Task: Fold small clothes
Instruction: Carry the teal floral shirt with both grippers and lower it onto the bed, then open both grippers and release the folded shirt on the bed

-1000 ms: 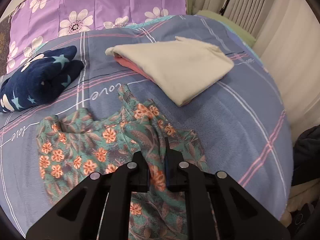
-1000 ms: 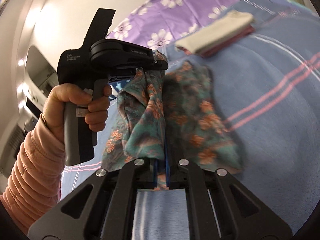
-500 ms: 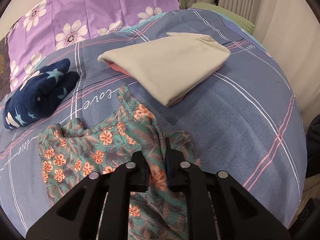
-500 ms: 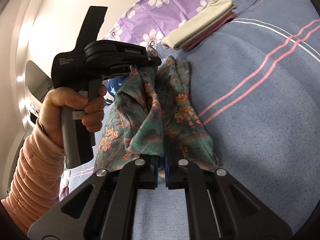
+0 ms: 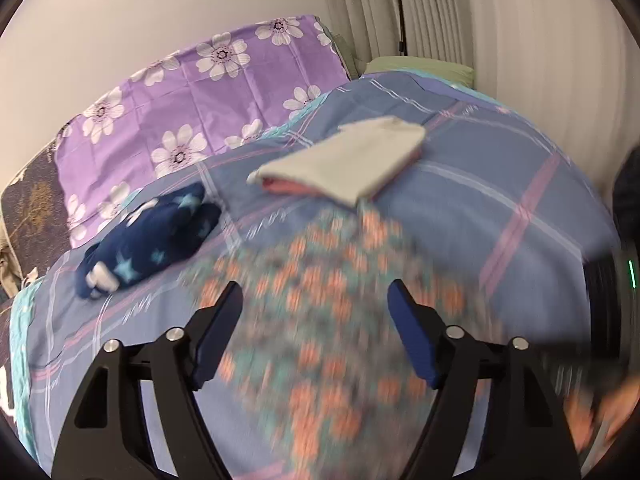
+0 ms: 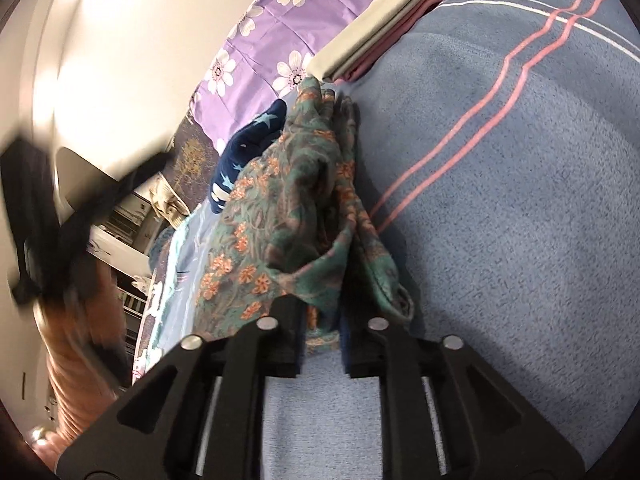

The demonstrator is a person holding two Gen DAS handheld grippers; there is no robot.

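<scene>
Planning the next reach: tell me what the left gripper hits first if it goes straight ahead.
Probably the floral garment, blurred, lying right between the open left gripper fingers. Beyond it sits the folded beige stack. Depth is uncertain.

Pale wall (image 5: 160, 12) — pleated curtain (image 5: 432, 12)

Teal floral garment (image 6: 304, 216) with orange flowers, crumpled, lying on the bed; folded beige cloth (image 5: 352, 160) beyond it

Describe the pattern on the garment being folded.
Teal garment with orange flowers and leafy print; sharpest in the right wrist view.
</scene>
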